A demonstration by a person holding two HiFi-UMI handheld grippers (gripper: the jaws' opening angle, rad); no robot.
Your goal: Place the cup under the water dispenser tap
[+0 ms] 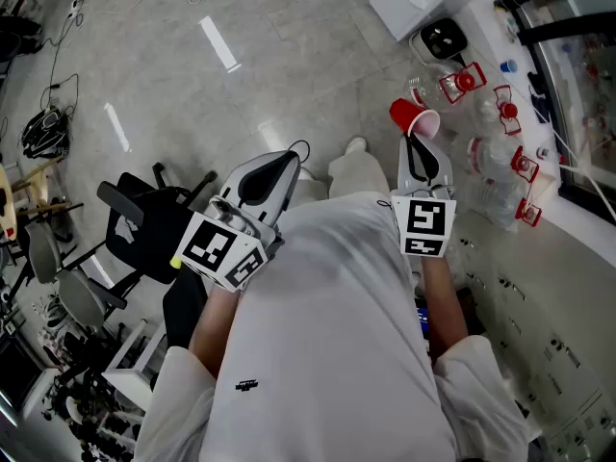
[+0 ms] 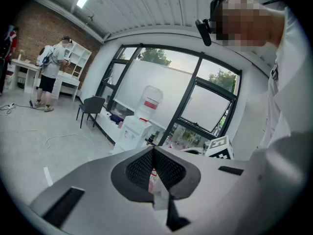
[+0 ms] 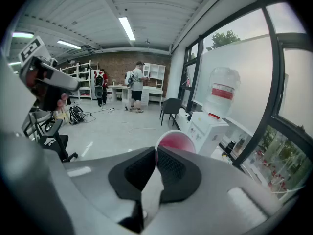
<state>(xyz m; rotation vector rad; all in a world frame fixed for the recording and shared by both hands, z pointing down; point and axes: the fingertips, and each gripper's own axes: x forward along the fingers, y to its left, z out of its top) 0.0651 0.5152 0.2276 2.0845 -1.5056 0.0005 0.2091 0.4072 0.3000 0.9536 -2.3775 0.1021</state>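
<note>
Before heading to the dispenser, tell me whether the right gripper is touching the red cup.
Touching. In the right gripper view, the right gripper has its jaws pinched on the rim of the red cup, no gap.

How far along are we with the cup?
Done: the cup is picked up, pinched at its rim by the right gripper. In hand: it is held in the air, with the dispenser ahead and well apart. Left: bring the cup over and set it under the tap.
</note>
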